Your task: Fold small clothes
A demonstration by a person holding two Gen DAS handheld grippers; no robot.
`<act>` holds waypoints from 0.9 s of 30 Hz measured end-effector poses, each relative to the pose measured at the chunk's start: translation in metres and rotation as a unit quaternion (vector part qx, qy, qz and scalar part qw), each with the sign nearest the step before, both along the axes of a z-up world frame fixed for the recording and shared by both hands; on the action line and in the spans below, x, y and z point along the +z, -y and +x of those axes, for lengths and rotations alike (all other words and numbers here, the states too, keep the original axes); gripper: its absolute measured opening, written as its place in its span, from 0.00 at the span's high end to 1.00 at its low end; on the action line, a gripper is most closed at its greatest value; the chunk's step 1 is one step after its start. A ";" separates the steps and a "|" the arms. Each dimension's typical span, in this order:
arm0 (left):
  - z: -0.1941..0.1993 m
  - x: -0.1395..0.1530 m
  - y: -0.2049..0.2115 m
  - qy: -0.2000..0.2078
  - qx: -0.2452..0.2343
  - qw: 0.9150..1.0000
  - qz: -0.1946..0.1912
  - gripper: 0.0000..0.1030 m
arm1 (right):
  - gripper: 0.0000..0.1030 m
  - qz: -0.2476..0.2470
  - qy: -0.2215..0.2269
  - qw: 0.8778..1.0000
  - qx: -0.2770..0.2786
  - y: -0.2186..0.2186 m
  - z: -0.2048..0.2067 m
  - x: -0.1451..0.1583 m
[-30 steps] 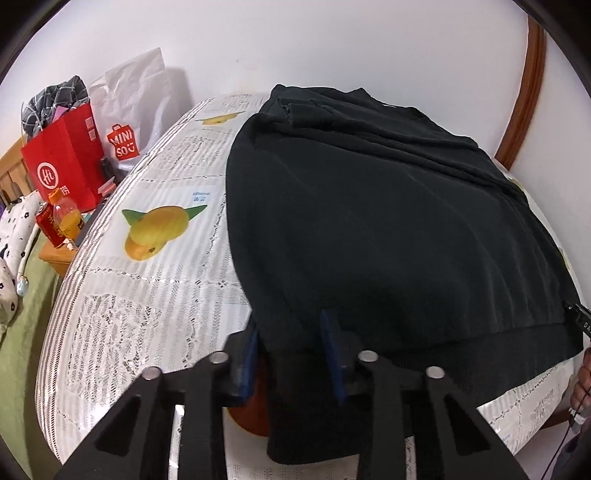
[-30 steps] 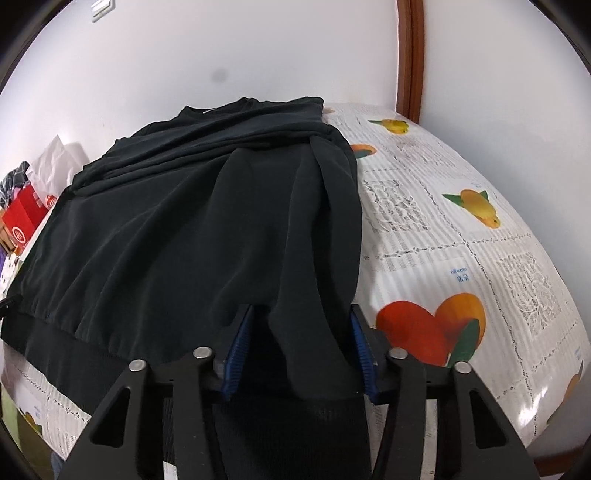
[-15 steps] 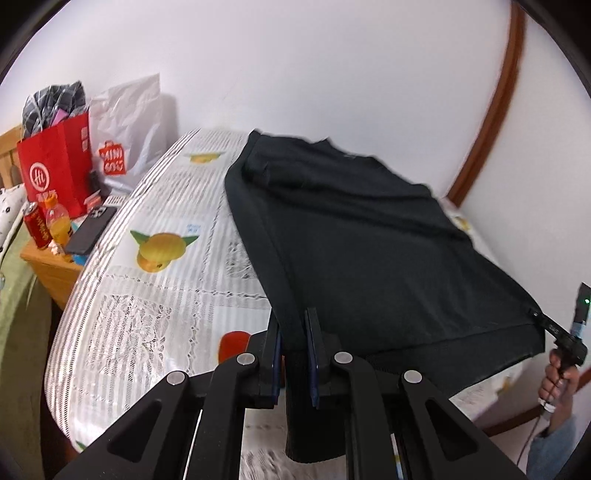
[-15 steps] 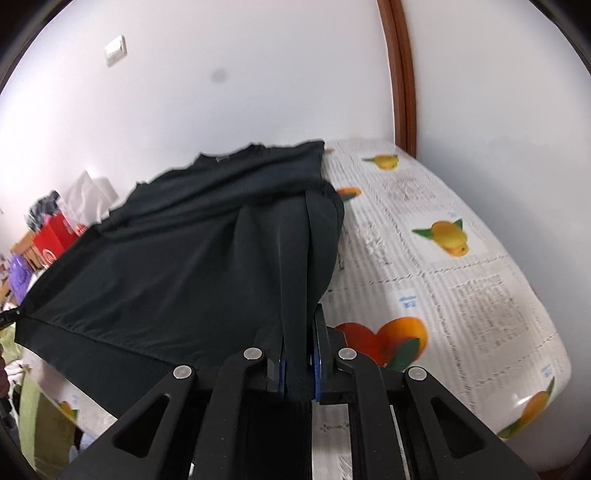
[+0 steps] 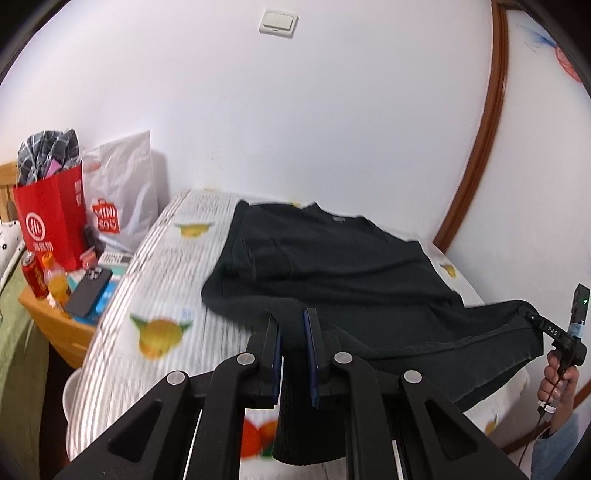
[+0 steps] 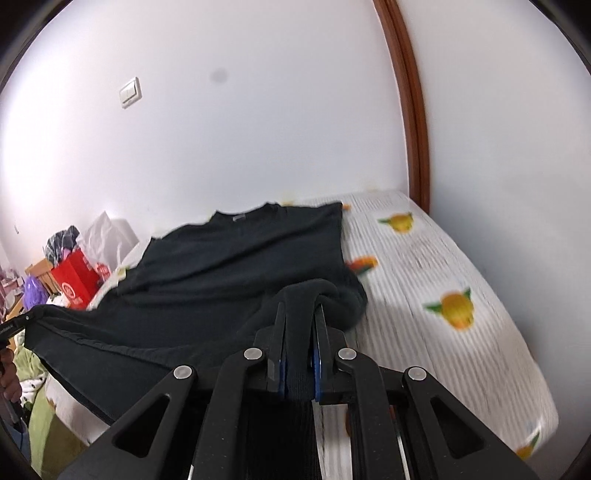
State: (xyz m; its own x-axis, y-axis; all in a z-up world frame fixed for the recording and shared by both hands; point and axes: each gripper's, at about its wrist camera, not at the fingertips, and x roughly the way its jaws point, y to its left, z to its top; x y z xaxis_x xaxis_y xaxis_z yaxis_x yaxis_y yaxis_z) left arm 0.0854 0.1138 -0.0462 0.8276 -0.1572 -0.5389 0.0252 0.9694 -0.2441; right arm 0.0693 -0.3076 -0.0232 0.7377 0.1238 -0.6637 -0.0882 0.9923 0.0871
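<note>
Fingers (image 5: 275,343) of both grippers clamped on black sweater (image 5: 332,266) hem, white bag (image 5: 122,192) (reads "MINISO")

One black garment (image 5: 354,273) lies on one bed (image 5: 159,266), and two grippers are in view, the left gripper (image 5: 292,332) and the right gripper (image 6: 301,328). Beside the bed stand two shopping bags, a red bag (image 5: 51,218) and a white bag (image 5: 122,192), one drink can (image 5: 34,275), one orange bottle (image 5: 59,288) and one phone (image 5: 88,291). One light switch (image 5: 277,21) is on the wall.

surface: bed (image 5: 122,302), white sheet w/ fruit print
on it: black shirt (image 5: 332,266) (far part lies flat)
</note>
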 end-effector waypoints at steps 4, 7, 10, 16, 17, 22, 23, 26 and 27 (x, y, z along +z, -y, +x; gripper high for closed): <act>0.035 0.013 -0.003 0.015 0.012 1.000 0.002 0.89 | 0.91 -0.007 0.014 1.000 -0.003 -0.010 0.040 0.011; 0.066 0.020 -0.003 0.024 0.026 0.999 0.013 0.89 | 0.91 -0.004 0.025 1.000 -0.003 -0.015 0.073 0.014; 0.095 0.022 -0.003 0.011 0.035 0.999 0.016 0.89 | 0.91 -0.007 0.027 1.000 -0.006 -0.019 0.105 0.011; 0.155 0.013 0.000 -0.001 0.052 0.998 0.038 0.89 | 0.91 0.000 0.024 1.000 -0.017 -0.020 0.160 -0.011; 0.165 0.009 0.001 -0.002 0.055 0.997 0.050 0.89 | 0.91 0.001 0.024 1.000 -0.018 -0.020 0.166 -0.016; 0.206 -0.021 0.009 -0.032 0.059 0.994 0.087 0.89 | 0.91 -0.019 -0.005 0.999 -0.026 -0.022 0.201 -0.061; 0.212 -0.027 0.009 -0.039 0.058 0.994 0.090 0.89 | 0.91 -0.024 -0.013 0.999 -0.028 -0.021 0.206 -0.070; 0.226 -0.042 0.009 -0.057 0.057 0.992 0.095 0.88 | 0.90 -0.037 -0.038 0.998 -0.037 -0.021 0.220 -0.097; 0.231 -0.047 0.009 -0.064 0.056 0.992 0.097 0.88 | 0.90 -0.045 -0.044 0.997 -0.039 -0.022 0.224 -0.105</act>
State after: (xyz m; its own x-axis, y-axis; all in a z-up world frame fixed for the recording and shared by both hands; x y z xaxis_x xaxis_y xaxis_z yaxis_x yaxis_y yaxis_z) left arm 0.3161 0.1049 -0.0936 0.7568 0.0489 -0.6519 -0.1055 0.9933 -0.0479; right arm 0.2933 -0.2857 -0.1277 0.6807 0.0055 -0.7325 -0.0067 1.0000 0.0013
